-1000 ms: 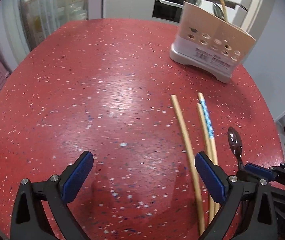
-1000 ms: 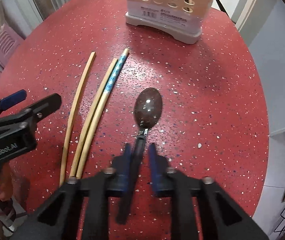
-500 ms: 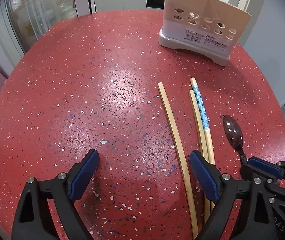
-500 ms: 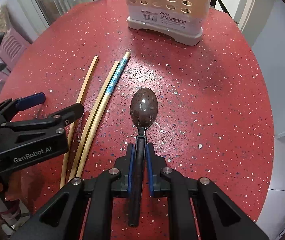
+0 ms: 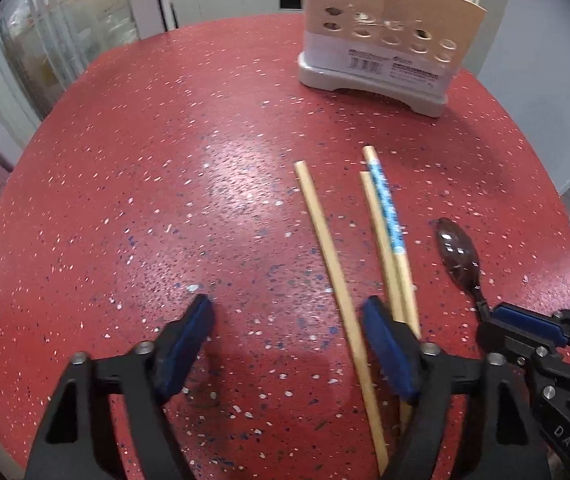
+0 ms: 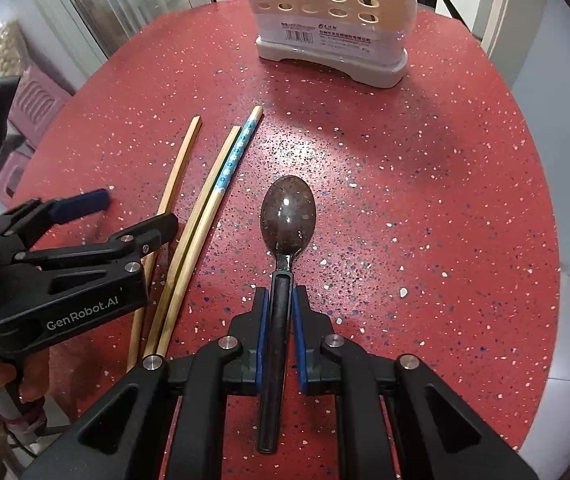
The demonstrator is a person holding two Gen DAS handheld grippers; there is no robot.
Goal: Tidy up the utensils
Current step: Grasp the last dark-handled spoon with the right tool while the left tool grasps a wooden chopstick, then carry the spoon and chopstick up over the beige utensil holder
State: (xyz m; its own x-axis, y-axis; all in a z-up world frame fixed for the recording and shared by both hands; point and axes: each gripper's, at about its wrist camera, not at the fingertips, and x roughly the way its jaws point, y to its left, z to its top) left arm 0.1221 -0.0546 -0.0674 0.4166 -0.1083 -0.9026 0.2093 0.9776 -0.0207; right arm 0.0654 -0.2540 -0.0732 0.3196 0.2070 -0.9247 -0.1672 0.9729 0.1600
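Observation:
A metal spoon (image 6: 288,216) with a black handle points toward a beige utensil holder (image 6: 333,12) at the table's far side. My right gripper (image 6: 281,300) is shut on the spoon's handle; it also shows in the left wrist view (image 5: 525,322), with the spoon (image 5: 457,254) ahead of it. Three chopsticks (image 6: 205,216), one with a blue patterned band, lie left of the spoon. My left gripper (image 5: 287,322) is open low over the table, its right finger (image 5: 389,352) over the chopsticks (image 5: 333,268). The holder (image 5: 385,40) stands ahead.
The round red speckled table (image 5: 165,160) drops off at its edges. A pink stool (image 6: 33,100) and glass doors stand beyond the left edge. A grey wall lies to the right.
My right gripper has closed on the spoon's handle. My left gripper has moved forward and right toward the chopsticks, and its fingers stand closer together.

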